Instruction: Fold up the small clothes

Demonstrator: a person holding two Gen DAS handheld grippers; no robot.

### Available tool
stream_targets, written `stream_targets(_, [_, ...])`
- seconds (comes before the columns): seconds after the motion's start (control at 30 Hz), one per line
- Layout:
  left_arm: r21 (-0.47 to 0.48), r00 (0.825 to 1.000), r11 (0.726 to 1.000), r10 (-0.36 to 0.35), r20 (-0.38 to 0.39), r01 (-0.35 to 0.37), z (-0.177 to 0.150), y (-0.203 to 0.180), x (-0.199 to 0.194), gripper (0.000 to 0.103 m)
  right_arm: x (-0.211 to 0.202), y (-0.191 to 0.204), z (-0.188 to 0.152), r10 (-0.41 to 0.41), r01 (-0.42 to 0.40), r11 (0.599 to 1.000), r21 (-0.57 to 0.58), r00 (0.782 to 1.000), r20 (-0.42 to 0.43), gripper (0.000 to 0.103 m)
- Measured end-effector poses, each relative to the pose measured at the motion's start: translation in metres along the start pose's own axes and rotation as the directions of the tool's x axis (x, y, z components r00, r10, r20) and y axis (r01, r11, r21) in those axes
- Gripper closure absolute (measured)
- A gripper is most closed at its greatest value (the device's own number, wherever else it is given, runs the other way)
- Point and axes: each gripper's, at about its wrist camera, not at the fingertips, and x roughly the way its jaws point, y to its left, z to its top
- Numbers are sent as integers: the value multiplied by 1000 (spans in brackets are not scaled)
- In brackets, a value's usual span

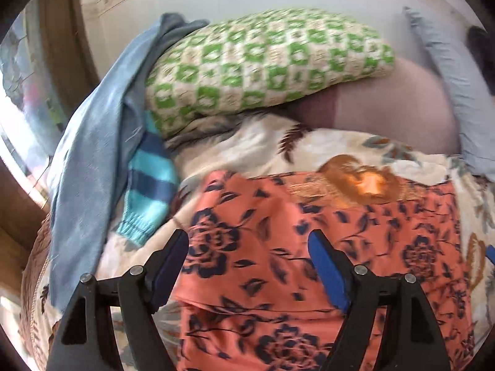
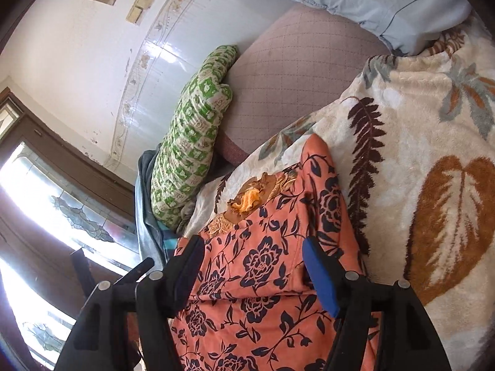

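- Left wrist view: cream plush leaf-print blanket (image 1: 247,145) covered the bed, and on it lay the orange thin-cloth garment with dark blue flowers (image 1: 340,232), straight under the left gripper (image 1: 247,247), whose jaws stood wide and empty.
- It looked light, limp and a bit slick; a hem or corner seemed the best hold.
- Beyond the garment sat a green-and-cream checked cushion (image 1: 266,58), a striped turquoise knitted sleeve (image 1: 148,185) and a blue-grey cloth (image 1: 89,142), crowding that side.
- Right wrist view: the right gripper (image 2: 250,256) hung wide over the same garment (image 2: 263,278), gripping nothing; the blanket (image 2: 417,123) beside it lay free.
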Motion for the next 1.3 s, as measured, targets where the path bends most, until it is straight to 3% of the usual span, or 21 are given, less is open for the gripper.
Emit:
stream_targets(0.13, [-41,989,995,86,-122,-91,-18,28,48,23,24,1,-10,100,-98,995,30,992,-79,34])
stream_targets(0.23, [-66,974,995,62,-218,-78,-41,34,79,23,51,-23,-18,83,-68,992,106,987,-140,36])
stream_targets(0.27, [-92,980,993,52,-192,-71,-45,39,77,21,62,-37,-22,62,-35,987,156,983,-172,38])
stream_targets(0.3, [-108,981,992,42,-188,-63,-46,42,75,21,70,-54,-27,41,4,976,218,979,-202,43])
stream_targets(0.33, [-111,979,992,34,-200,-57,-46,44,73,21,74,-68,-30,36,25,960,278,977,-210,65])
stream_targets(0.37, [-106,977,993,27,-211,-50,-46,45,70,21,73,-77,-30,41,27,948,318,978,-205,78])
stream_targets(0.4, [-95,975,994,26,-220,-48,-46,46,64,21,70,-78,-29,60,12,941,339,977,-203,78])
stream_targets(0.53, [-30,988,999,18,-155,-23,-60,52,10,21,43,-46,-13,-3,33,983,181,987,-161,76])
stream_targets(0.67, [14,992,1000,-4,-129,6,-100,63,-49,21,10,-21,-10,-84,90,995,45,988,-129,74])
stream_targets(0.7, [16,991,1000,-3,-132,5,-111,68,-61,21,1,-14,-13,-126,127,992,7,986,-108,71])
stream_targets(0.73, [14,991,1000,3,-134,-1,-122,75,-74,21,-7,-7,-17,-161,159,987,-27,983,-85,57])
stream_targets(0.77, [8,991,1000,9,-136,-8,-133,81,-86,21,-16,0,-21,-178,175,983,-52,982,-61,35])
stream_targets(0.83, [-14,989,1000,11,-146,-13,-153,95,-106,21,-32,18,-32,-172,170,981,-97,985,-14,31])
stream_targets(0.97, [-42,984,999,-11,-181,3,-187,113,-134,20,-58,49,-68,-171,166,966,-200,985,-6,31])
stream_targets(1.13, [-68,976,997,-60,-209,47,-222,127,-149,20,-111,36,-119,-165,161,979,-124,986,-28,31])
stream_targets(1.3, [-145,962,983,-142,-234,110,-241,141,-145,21,-162,19,-143,-211,209,977,-43,976,-48,31])
